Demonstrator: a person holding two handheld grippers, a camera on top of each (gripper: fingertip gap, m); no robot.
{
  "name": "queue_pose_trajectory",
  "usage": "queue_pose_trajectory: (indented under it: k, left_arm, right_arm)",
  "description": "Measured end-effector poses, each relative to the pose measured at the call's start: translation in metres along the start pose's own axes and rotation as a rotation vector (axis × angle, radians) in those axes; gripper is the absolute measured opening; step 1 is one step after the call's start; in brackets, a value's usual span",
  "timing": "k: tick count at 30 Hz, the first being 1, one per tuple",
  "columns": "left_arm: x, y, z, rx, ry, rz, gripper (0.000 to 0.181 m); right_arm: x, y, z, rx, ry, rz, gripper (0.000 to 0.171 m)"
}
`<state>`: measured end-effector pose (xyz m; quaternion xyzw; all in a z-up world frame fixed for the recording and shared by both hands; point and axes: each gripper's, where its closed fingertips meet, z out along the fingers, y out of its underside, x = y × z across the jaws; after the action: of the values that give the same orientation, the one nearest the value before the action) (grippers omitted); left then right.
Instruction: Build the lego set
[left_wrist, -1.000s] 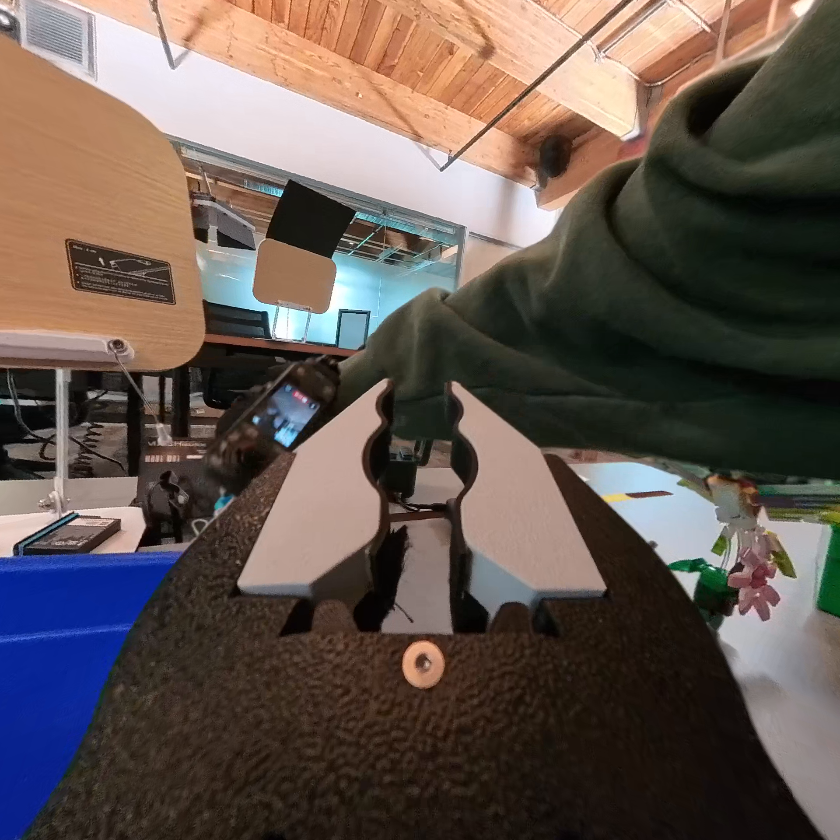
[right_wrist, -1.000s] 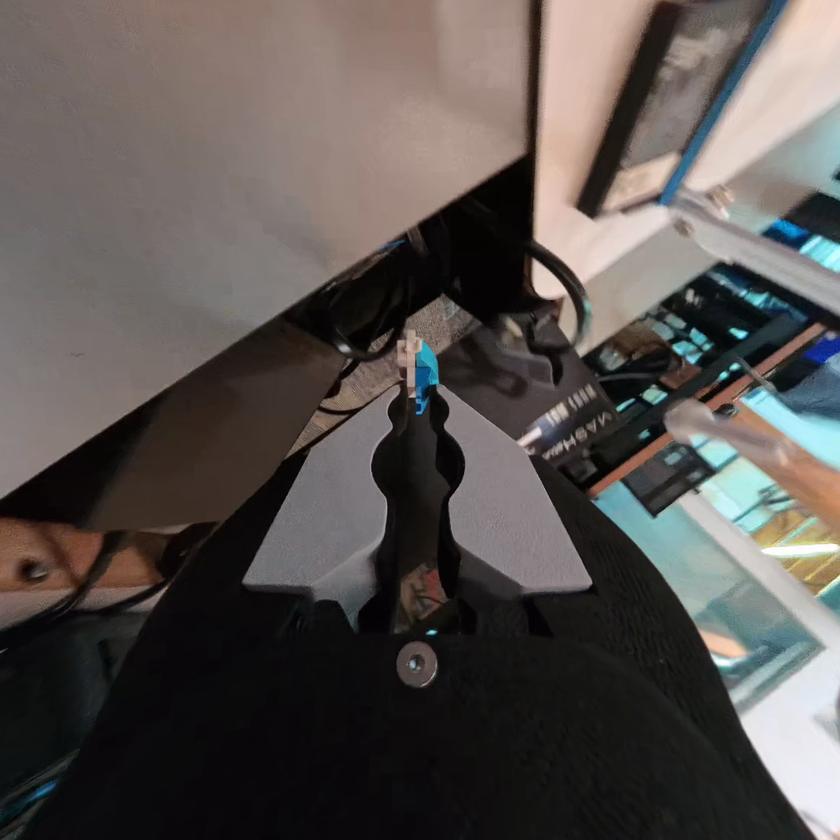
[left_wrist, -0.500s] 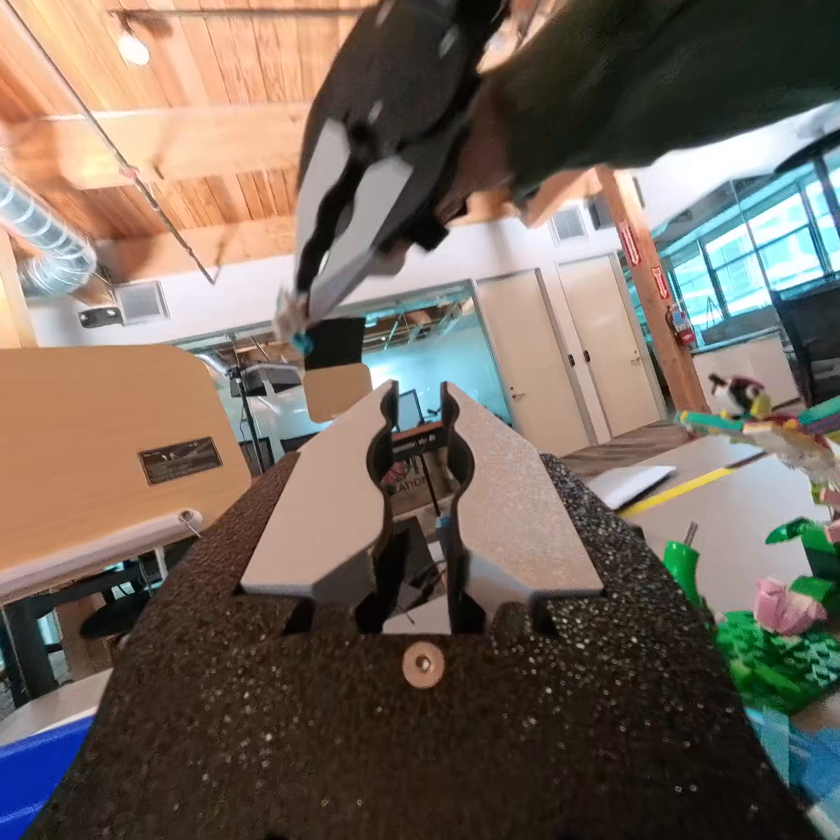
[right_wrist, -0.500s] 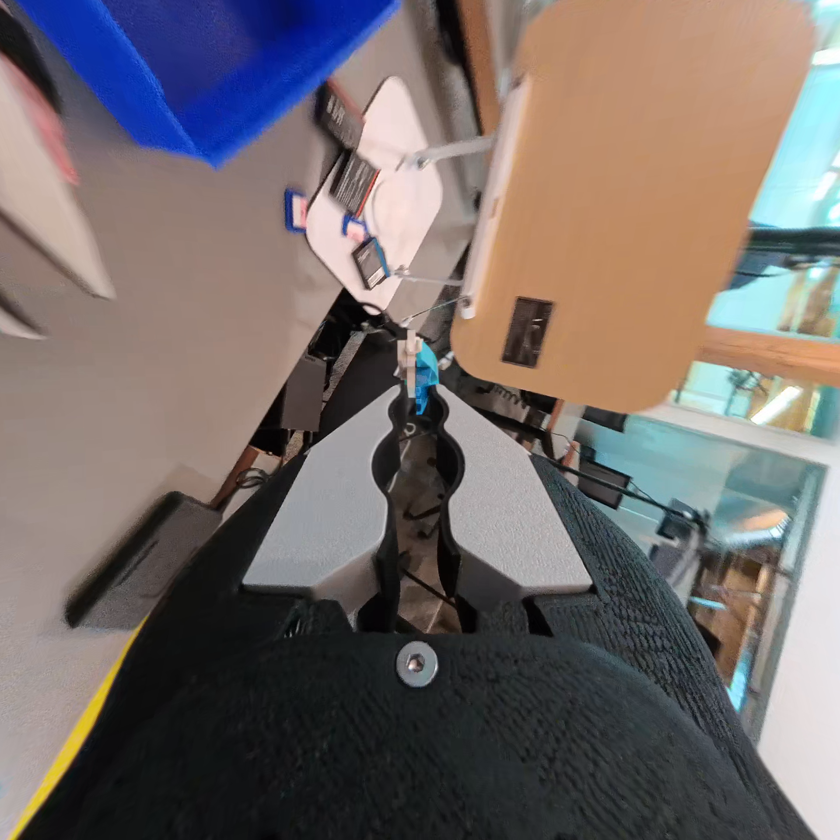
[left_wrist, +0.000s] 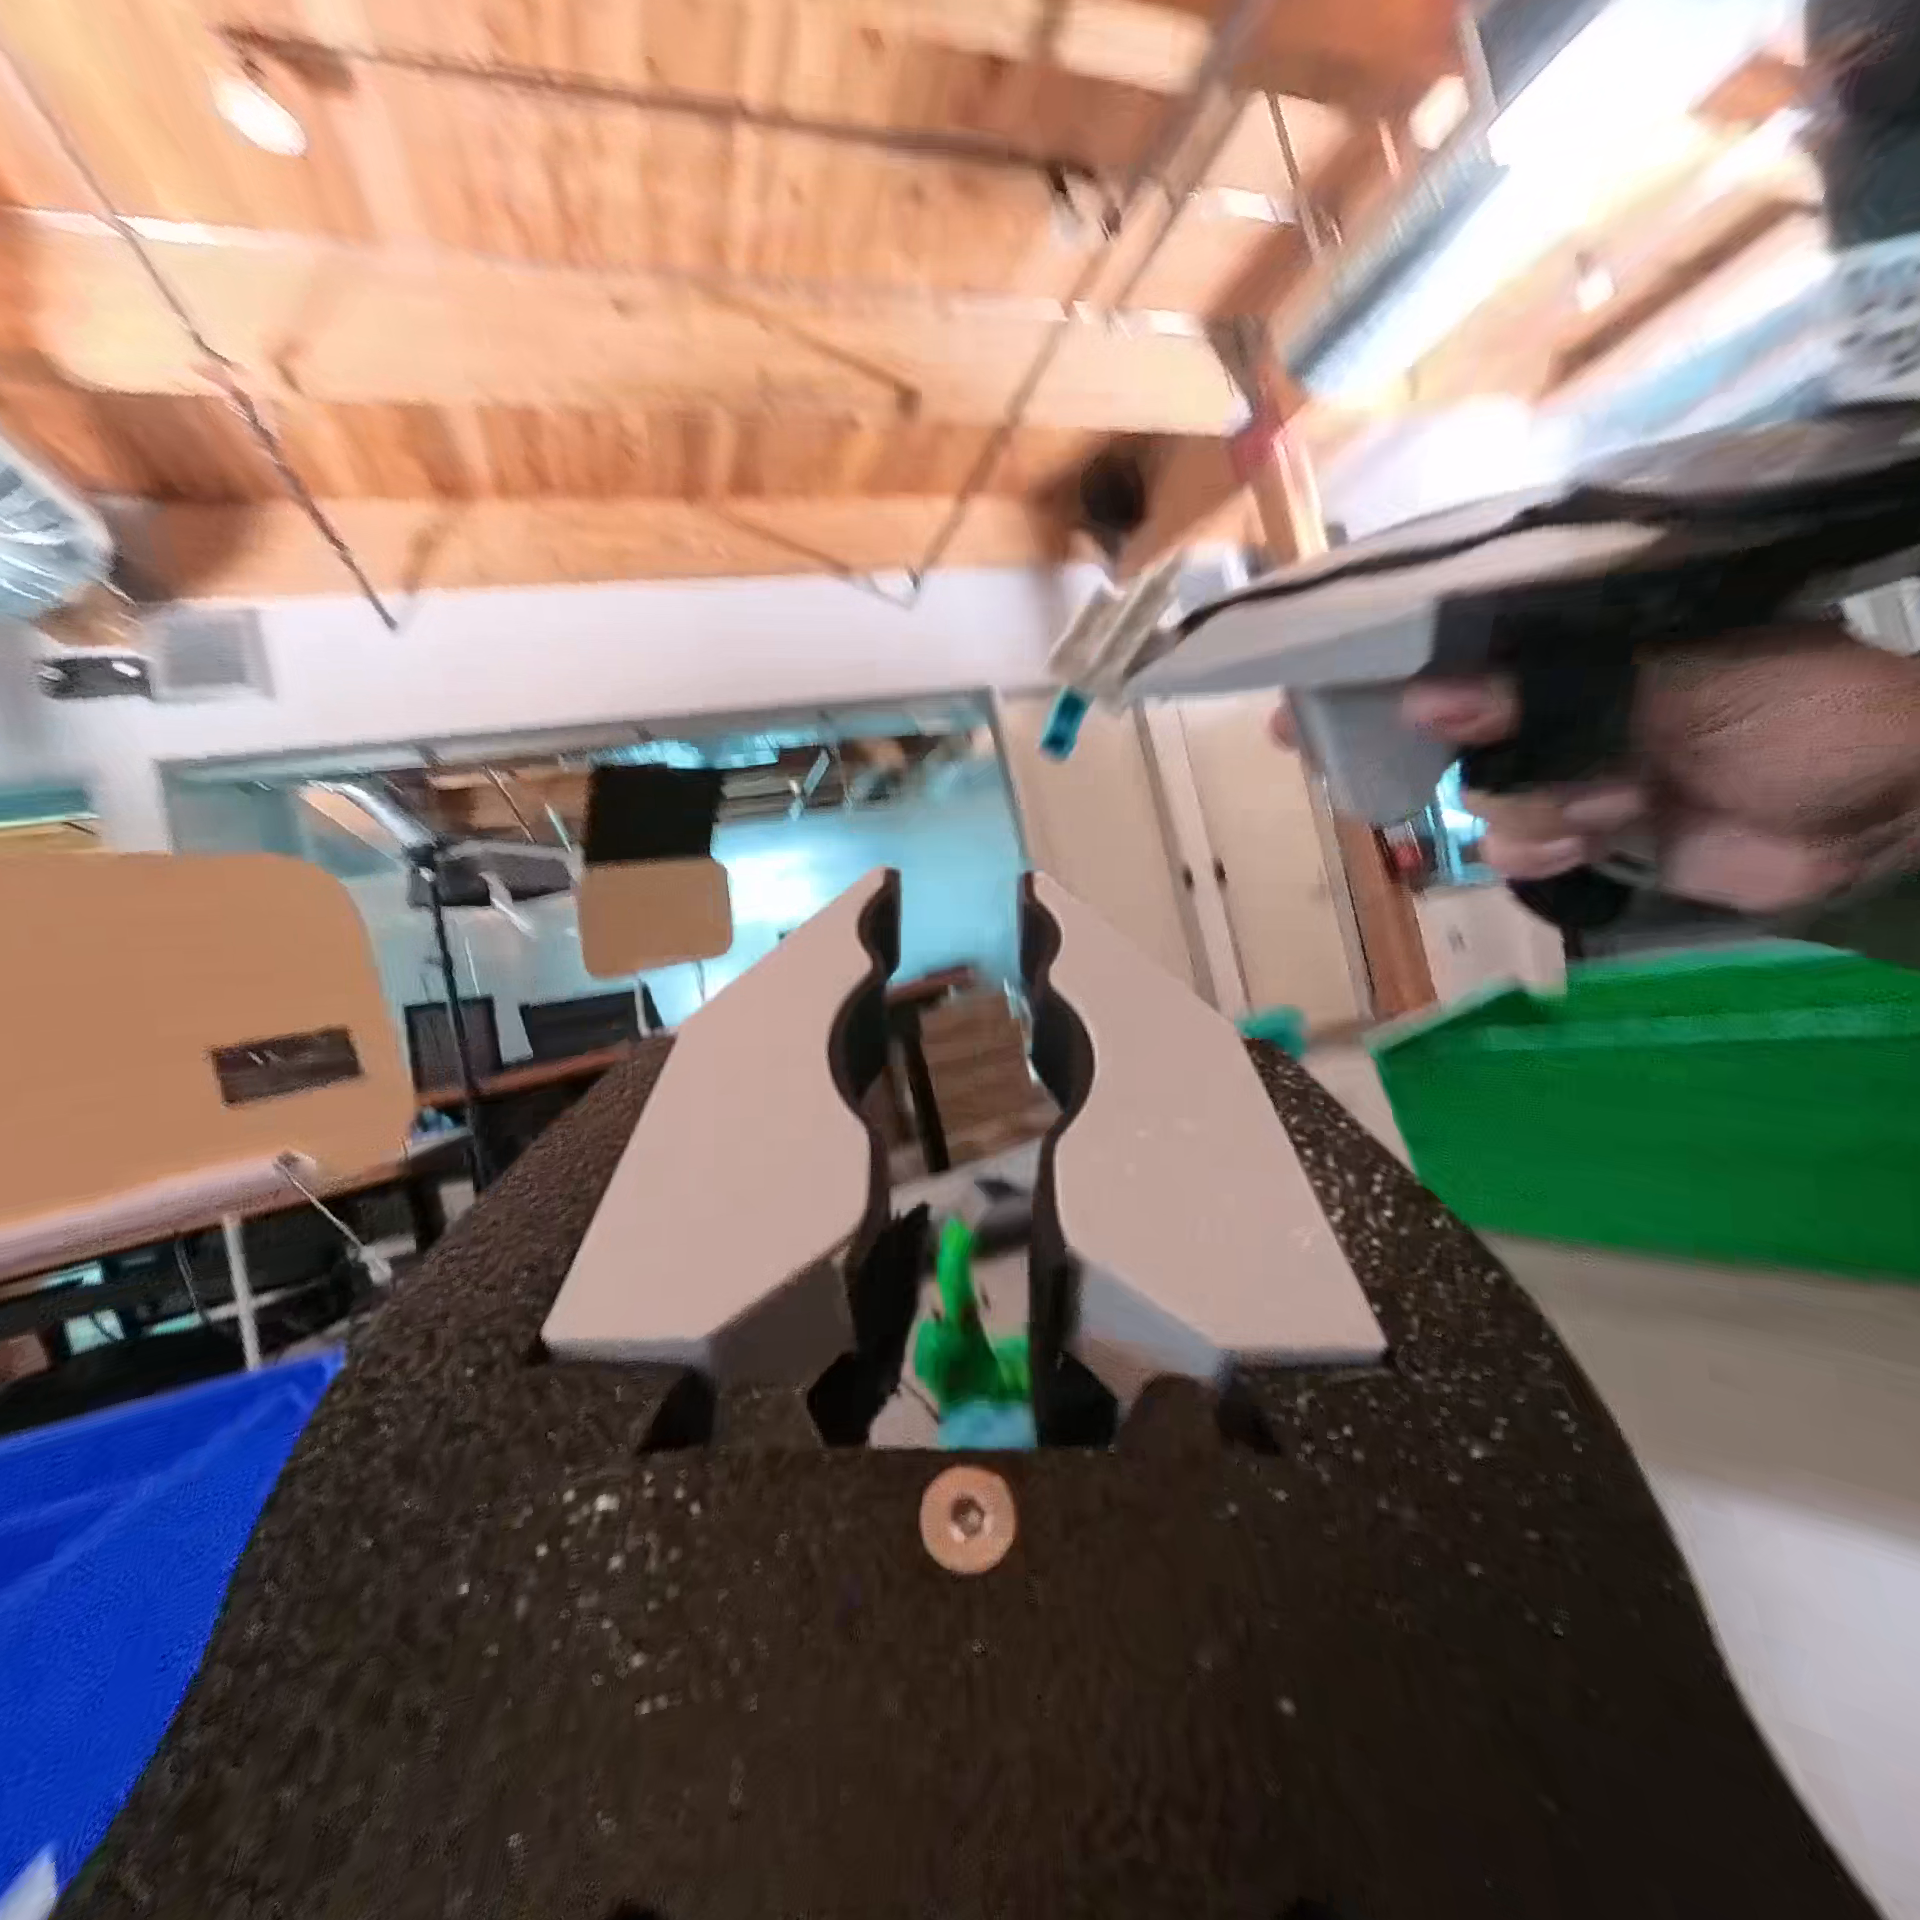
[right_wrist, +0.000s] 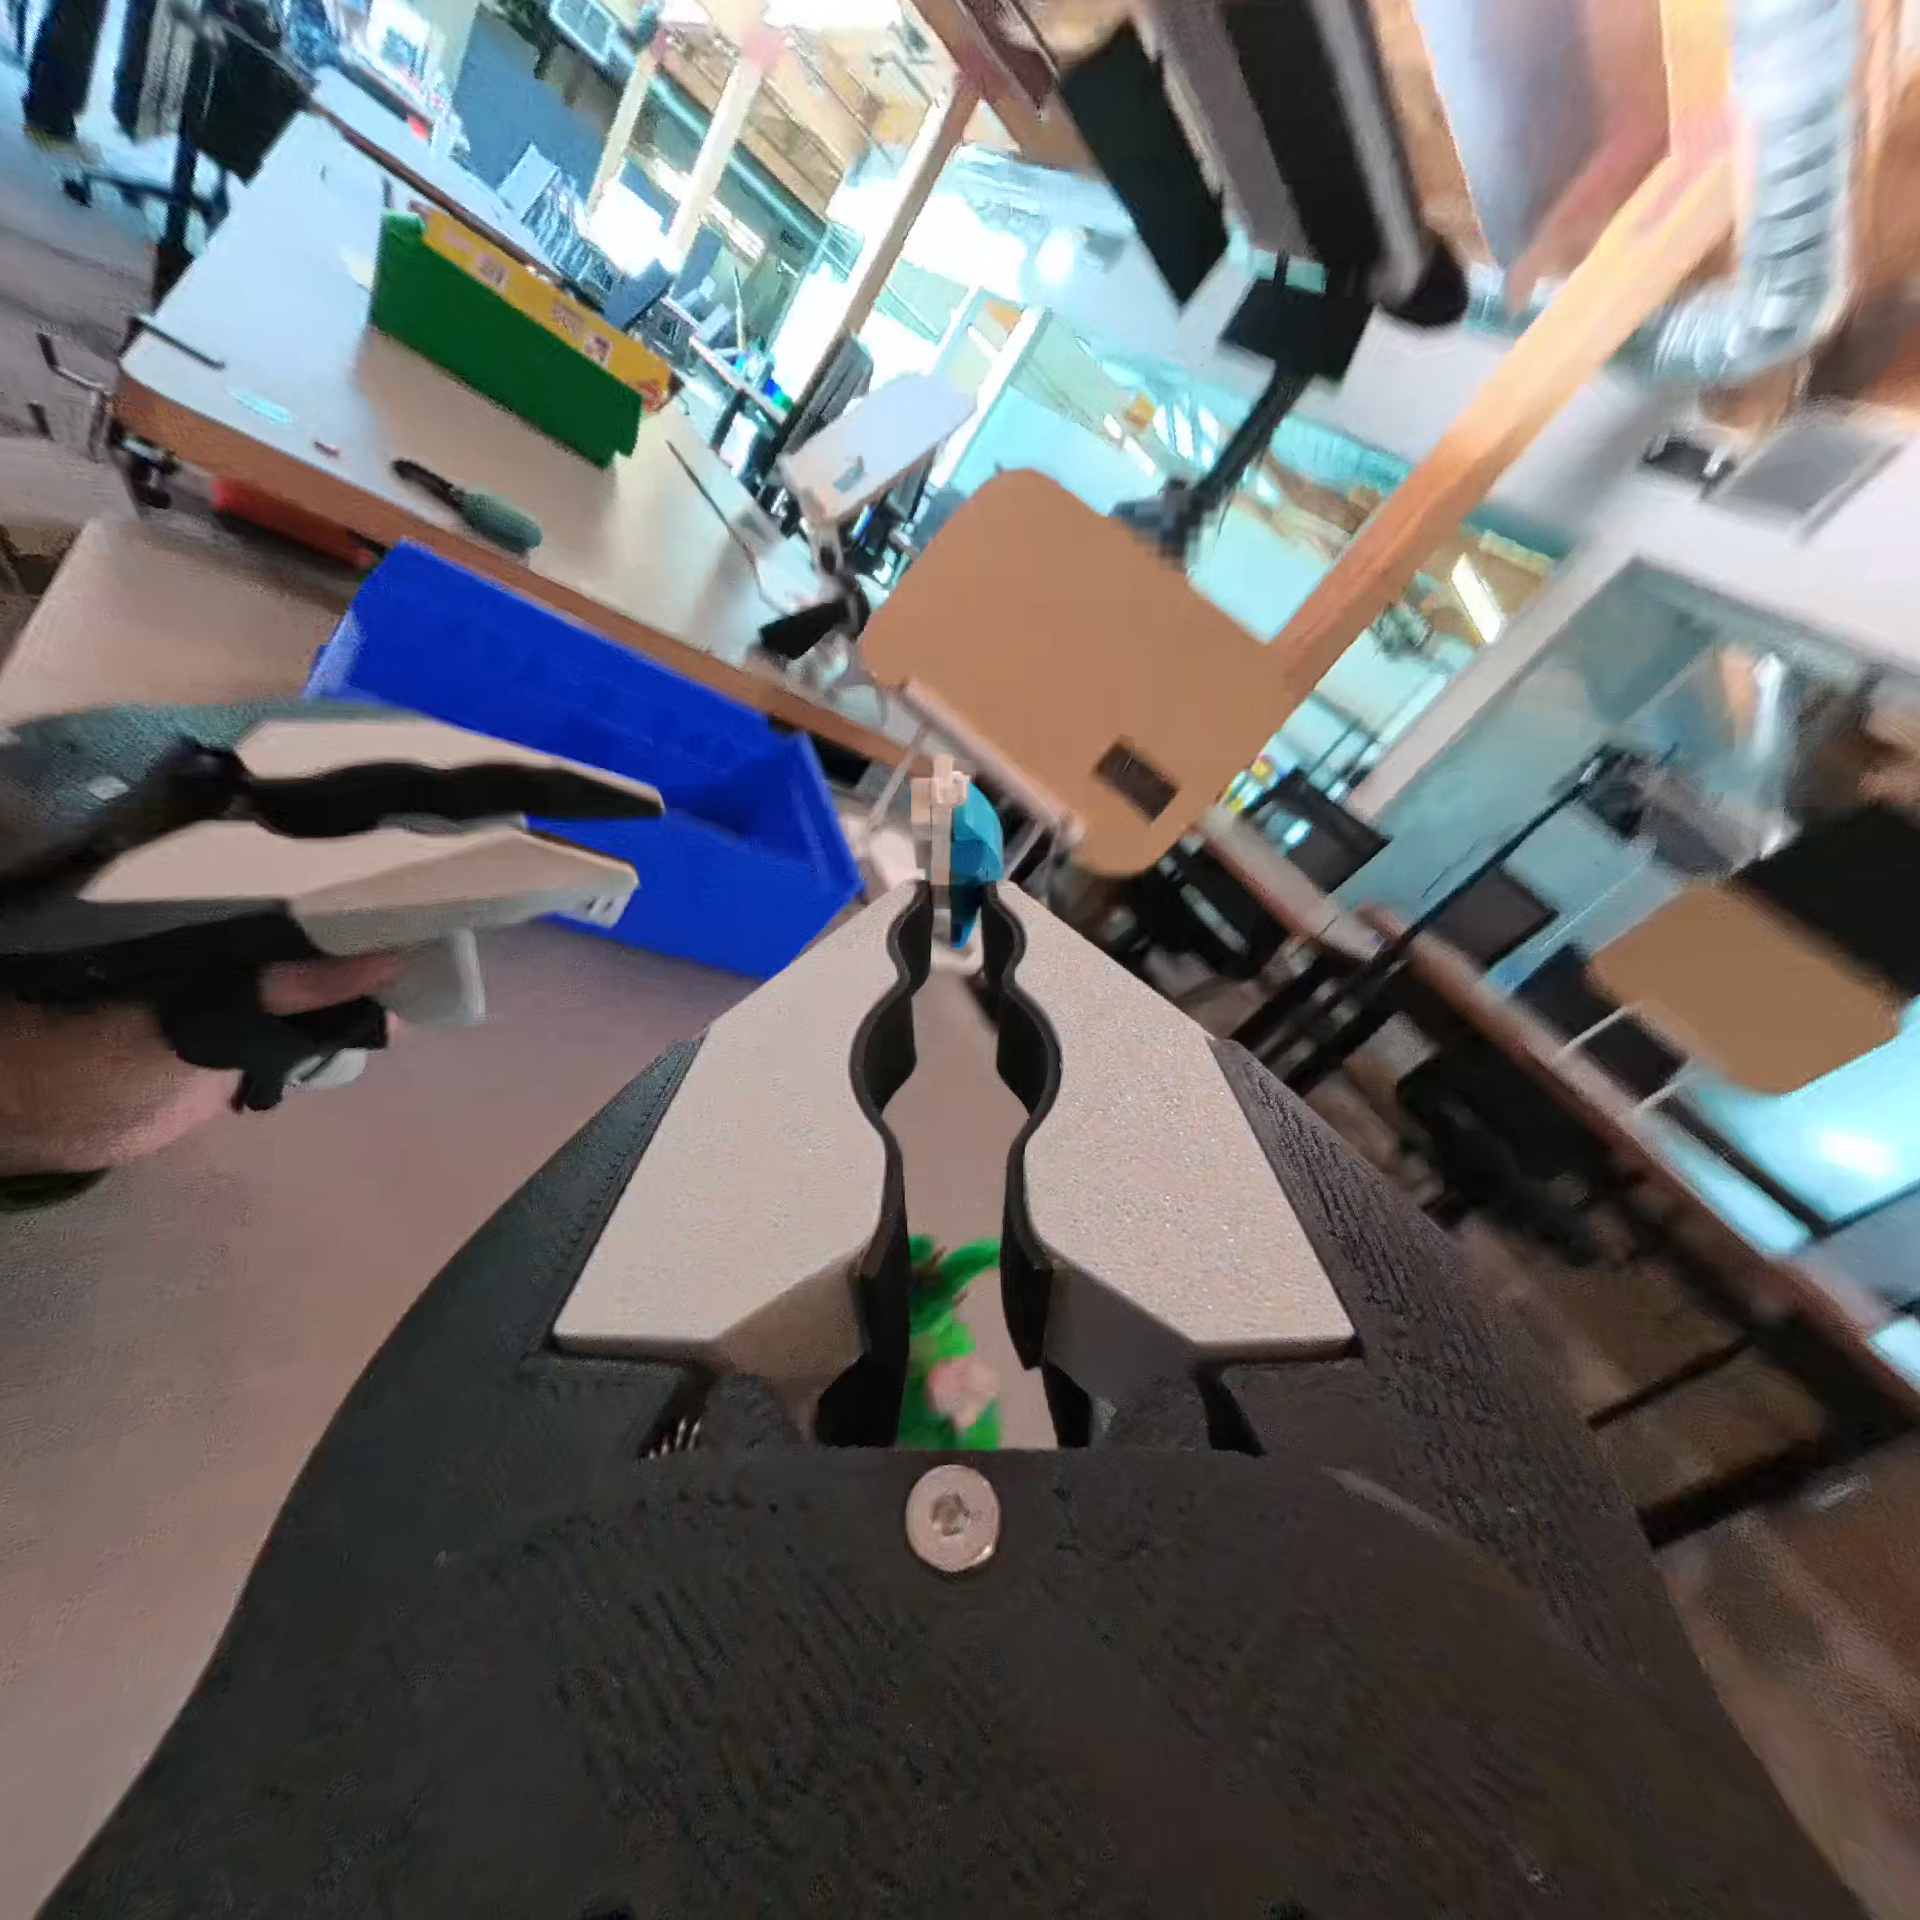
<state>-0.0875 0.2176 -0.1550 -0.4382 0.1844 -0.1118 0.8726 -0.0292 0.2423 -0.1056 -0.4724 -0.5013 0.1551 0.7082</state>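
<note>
1. Blue-and-white piece (right_wrist: 961, 847): pinched at the tips of the right gripper (right_wrist: 951, 906), held aloft as before.
2. Left gripper (left_wrist: 956, 894): fingers parted, empty, alongside.
3. Change: the right gripper has swung from overhead to level; blue bin (right_wrist: 623, 727) beyond, green bin (left_wrist: 1662, 1101) beneath.

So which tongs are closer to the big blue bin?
Left. The left tongs hover right beside the blue bin, open and empty. The right tongs sit farther off, pinching a small blue and white piece.
</note>
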Motion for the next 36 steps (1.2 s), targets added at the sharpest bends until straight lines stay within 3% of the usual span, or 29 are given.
queue_pose_trajectory:
  k: [1, 3, 6, 8, 11, 17, 26, 29, 36]
  left_arm:
    - [0.017, 0.013, -0.008, -0.052, 0.031, 0.029, 0.019]
    - [0.041, 0.032, -0.021, -0.135, 0.076, 0.116, 0.019]
    - [0.054, 0.037, -0.021, -0.182, 0.123, 0.184, 0.019]
    - [0.056, 0.059, -0.018, -0.278, 0.143, 0.157, 0.027]
    - [0.05, 0.076, -0.014, -0.343, 0.134, 0.002, 0.037]
    - [0.053, 0.091, -0.015, -0.416, 0.198, -0.255, 0.038]
    - [0.065, 0.098, -0.017, -0.475, 0.244, -0.209, 0.022]
    - [0.065, 0.1, -0.016, -0.477, 0.247, -0.185, 0.0]
    - [0.062, 0.089, -0.012, -0.397, 0.231, -0.164, 0.005]
  right_arm:
    - [-0.007, 0.03, -0.004, -0.007, 0.004, 0.051, 0.007]
    - [-0.011, 0.079, -0.013, -0.001, 0.075, 0.05, 0.007]
    - [-0.026, 0.123, -0.016, -0.035, 0.104, -0.292, 0.007]
    - [-0.028, 0.132, -0.016, -0.025, 0.175, -0.377, 0.007]
    - [-0.05, 0.152, -0.007, -0.048, 0.144, -0.362, 0.007]
    - [-0.076, 0.145, -0.002, -0.014, 0.092, -0.537, 0.006]
    - [-0.096, 0.136, -0.005, 0.051, 0.029, -0.651, 0.007]
    - [-0.101, 0.134, -0.007, 0.06, 0.017, -0.725, 0.007]
    - [-0.086, 0.135, -0.008, 0.042, 0.055, -0.695, 0.007]
